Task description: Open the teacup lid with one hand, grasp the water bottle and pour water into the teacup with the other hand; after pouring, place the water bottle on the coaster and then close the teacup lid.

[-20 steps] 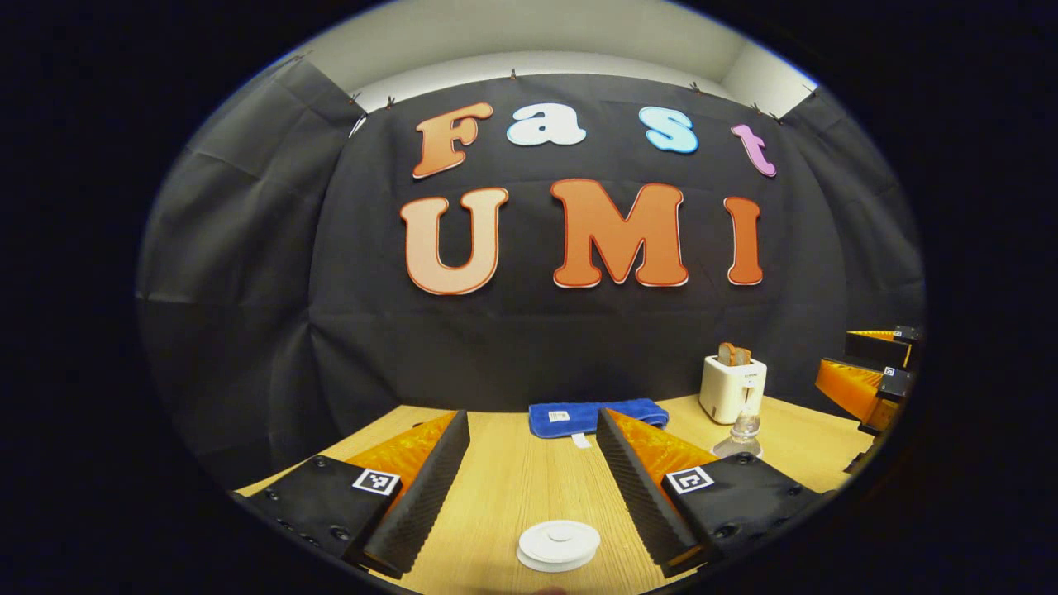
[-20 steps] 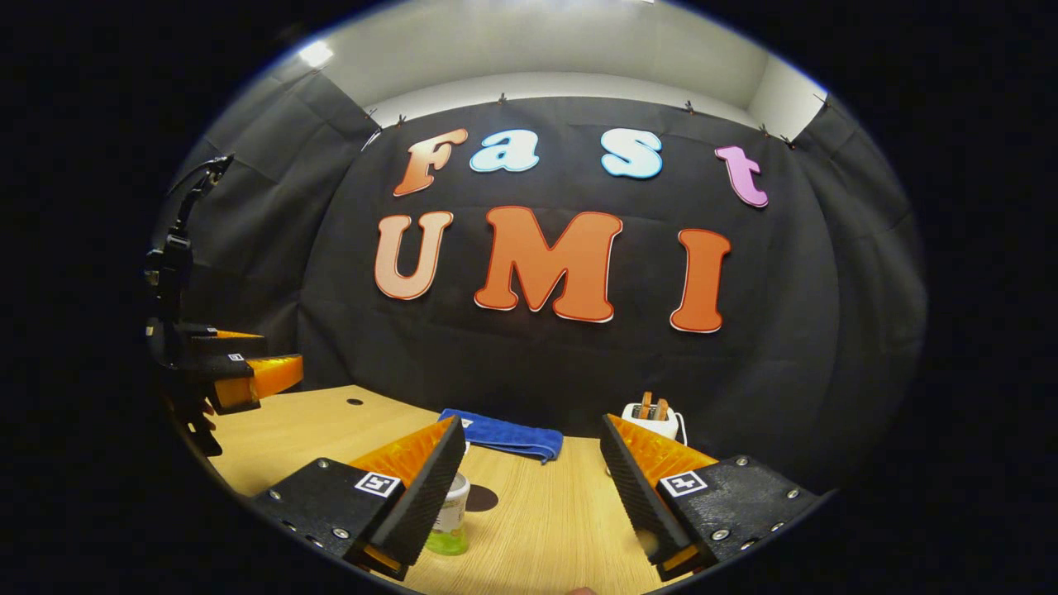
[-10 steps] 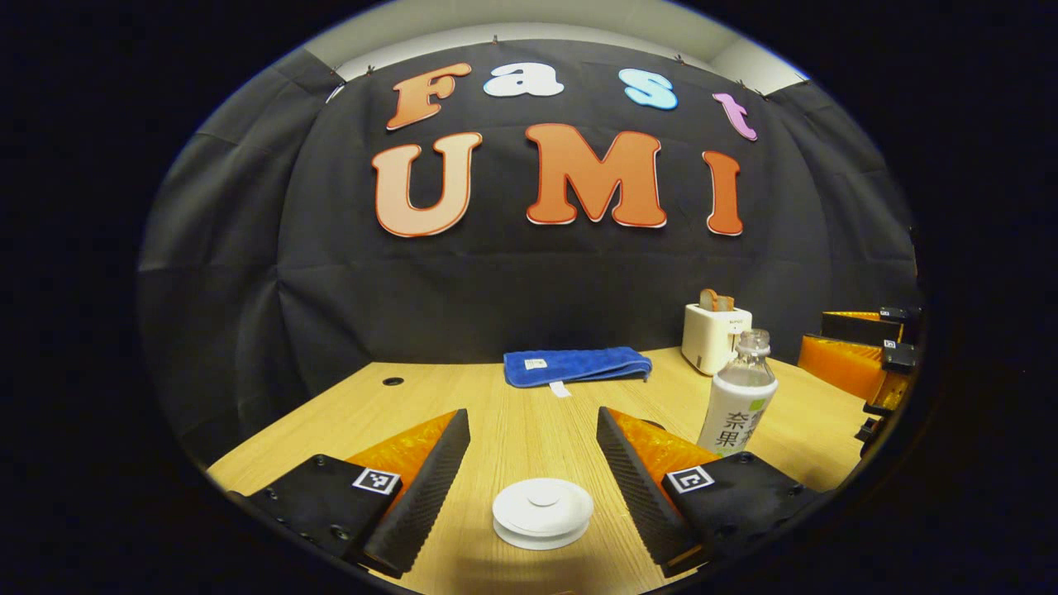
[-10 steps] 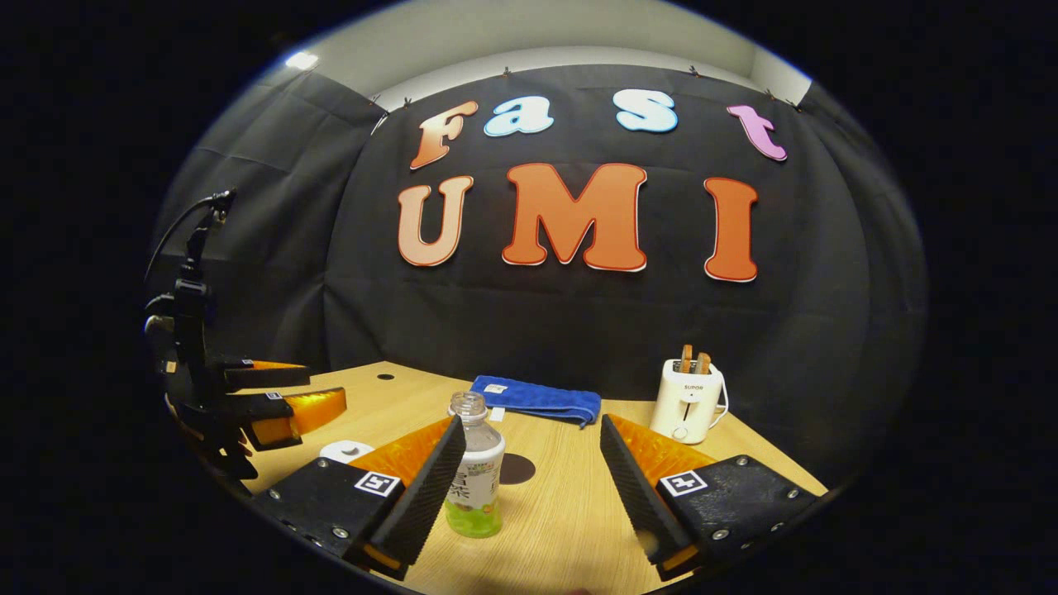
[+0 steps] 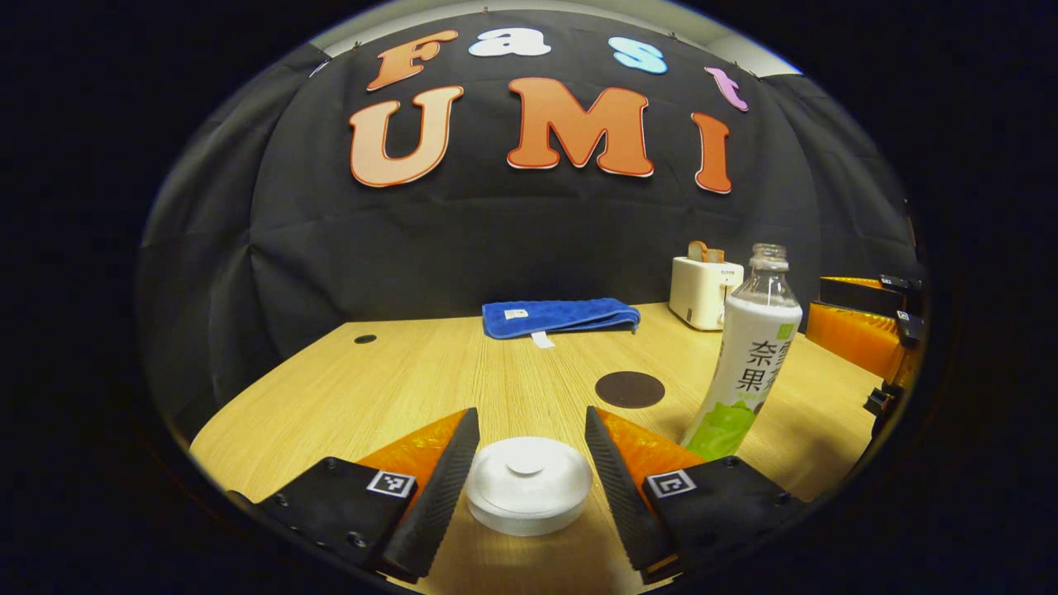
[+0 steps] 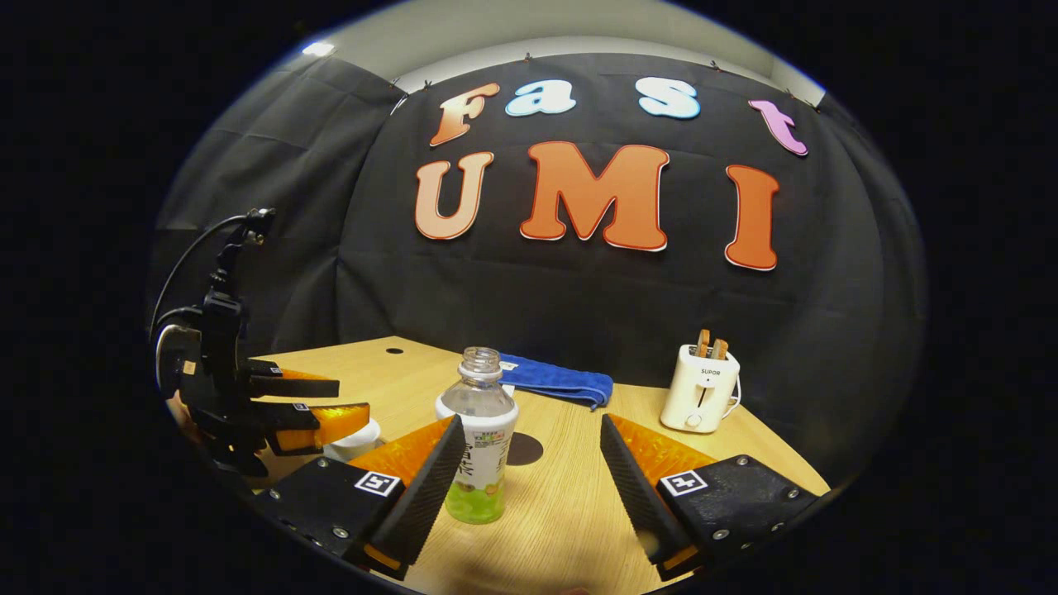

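Observation:
A white teacup lid [image 5: 529, 483] with a small knob sits between the fingers of my left gripper [image 5: 531, 411]. The jaws are open and stand close on either side of the lid. An uncapped bottle [image 5: 748, 355] with a white label and green liquid stands upright to the right. In the right gripper view the bottle [image 6: 481, 446] stands just inside the left finger of my open right gripper [image 6: 531, 423], untouched. My left gripper [image 6: 310, 405] hovers over the white teacup [image 6: 355, 442] at far left. A dark round coaster [image 5: 630, 388] lies behind the bottle [image 6: 523, 449].
A folded blue towel [image 5: 558, 316] lies at the back of the wooden table [image 5: 397, 372]. A white toaster [image 6: 701, 397] holding bread stands at the back right. My right gripper [image 5: 860, 330] shows at the right edge of the left gripper view.
My left gripper has come down around the lid and its fingers have narrowed slightly. My right gripper has lowered and moved closer to the bottle, which now shows full height.

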Available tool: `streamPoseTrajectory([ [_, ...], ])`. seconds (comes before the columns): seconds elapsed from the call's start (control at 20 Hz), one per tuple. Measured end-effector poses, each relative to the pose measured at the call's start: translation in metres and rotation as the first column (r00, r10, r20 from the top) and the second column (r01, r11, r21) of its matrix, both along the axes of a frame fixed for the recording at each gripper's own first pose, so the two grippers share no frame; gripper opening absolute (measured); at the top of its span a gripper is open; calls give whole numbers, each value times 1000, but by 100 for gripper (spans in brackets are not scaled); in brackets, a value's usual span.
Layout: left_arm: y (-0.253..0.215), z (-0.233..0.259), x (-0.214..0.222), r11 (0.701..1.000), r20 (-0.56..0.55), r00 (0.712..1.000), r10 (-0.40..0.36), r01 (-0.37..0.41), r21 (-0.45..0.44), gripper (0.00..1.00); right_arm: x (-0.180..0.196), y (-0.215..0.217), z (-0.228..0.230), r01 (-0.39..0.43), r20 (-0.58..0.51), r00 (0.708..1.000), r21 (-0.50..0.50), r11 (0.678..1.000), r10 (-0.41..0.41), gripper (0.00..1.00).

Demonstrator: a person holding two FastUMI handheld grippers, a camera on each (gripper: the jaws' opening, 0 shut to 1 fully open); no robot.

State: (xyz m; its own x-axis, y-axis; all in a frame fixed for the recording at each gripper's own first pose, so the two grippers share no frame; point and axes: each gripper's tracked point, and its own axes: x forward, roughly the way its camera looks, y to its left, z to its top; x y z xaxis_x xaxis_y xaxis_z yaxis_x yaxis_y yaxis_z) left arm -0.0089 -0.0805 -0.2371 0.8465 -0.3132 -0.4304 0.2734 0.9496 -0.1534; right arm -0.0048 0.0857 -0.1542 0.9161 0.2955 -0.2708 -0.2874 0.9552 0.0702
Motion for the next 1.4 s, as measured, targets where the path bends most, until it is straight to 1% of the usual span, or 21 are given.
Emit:
streamPoseTrajectory([
  [0.1, 2, -9, 2, 1000, -27, 1000, 4, -4, 17, 84, 0, 0, -4, -6, -9, 1000, -2, 1000, 6, 98],
  [0.2, 5, -16, 1, 1000, -44, 999, 8, -7, 28, 75, 2, 1, -7, -10, -14, 1000, -4, 1000, 10, 98],
  [0.25, 4, -17, -3, 1000, -48, 999, 7, -6, 24, 75, 1, 1, -8, -12, -16, 1000, -5, 1000, 12, 98],
  [0.3, 1, -18, 0, 1000, -51, 999, 1, 0, 24, 67, 2, 1, -9, -13, -18, 1000, -7, 1000, 13, 98],
  [0.45, 2, -19, 4, 999, -38, 999, 9, -7, 50, 66, 3, 3, -13, -23, -21, 1000, -9, 1000, 23, 98],
  [0.5, 2, -17, 7, 999, -35, 999, 10, -8, 51, 56, 3, 4, -13, -27, -21, 999, -11, 1000, 26, 98],
  [0.6, 1, -17, 8, 999, -33, 999, 17, -15, 50, 40, 2, 5, -15, -32, -22, 999, -18, 999, 32, 98],
  [0.65, 0, -17, 5, 999, -37, 999, 11, -9, 50, 36, 2, 6, -15, -35, -25, 999, -20, 999, 34, 98],
  [0.85, 2, -2, 8, 999, 5, 1000, 23, -23, 41, 36, 1, 9, -22, -54, -39, 998, -25, 998, 53, 98],
  [0.9, 5, 5, 10, 999, 22, 999, 35, -36, 32, 36, 2, 11, -24, -62, -42, 997, -23, 998, 61, 98],
  [0.95, 7, 9, 11, 999, 32, 999, 44, -45, 22, 34, 0, 14, -28, -74, -47, 996, -16, 997, 73, 99],
  [1.0, 11, 12, 12, 998, 36, 998, 57, -58, 19, 36, -1, 17, -34, -84, -63, 994, -9, 996, 84, 99],
  [1.05, 17, 15, 12, 997, 44, 996, 72, -73, 16, 34, -3, 22, -42, -94, -85, 992, -4, 996, 94, 99],
  [1.1, 23, 18, 14, 996, 50, 995, 85, -85, 13, 36, -4, 25, -48, -99, -101, 990, -3, 995, 98, 98],
  [1.25, 42, 26, 15, 992, 67, 990, 123, -124, 13, 34, -1, 35, -57, -115, -120, 986, -6, 993, 113, 98],
  [1.3, 48, 28, 14, 990, 70, 988, 136, -137, 11, 36, 1, 38, -59, -117, -124, 985, 1, 993, 117, 97],
  [1.4, 60, 33, 14, 986, 80, 984, 162, -164, 10, 36, 5, 47, -67, -127, -144, 981, 26, 992, 130, 96],
])
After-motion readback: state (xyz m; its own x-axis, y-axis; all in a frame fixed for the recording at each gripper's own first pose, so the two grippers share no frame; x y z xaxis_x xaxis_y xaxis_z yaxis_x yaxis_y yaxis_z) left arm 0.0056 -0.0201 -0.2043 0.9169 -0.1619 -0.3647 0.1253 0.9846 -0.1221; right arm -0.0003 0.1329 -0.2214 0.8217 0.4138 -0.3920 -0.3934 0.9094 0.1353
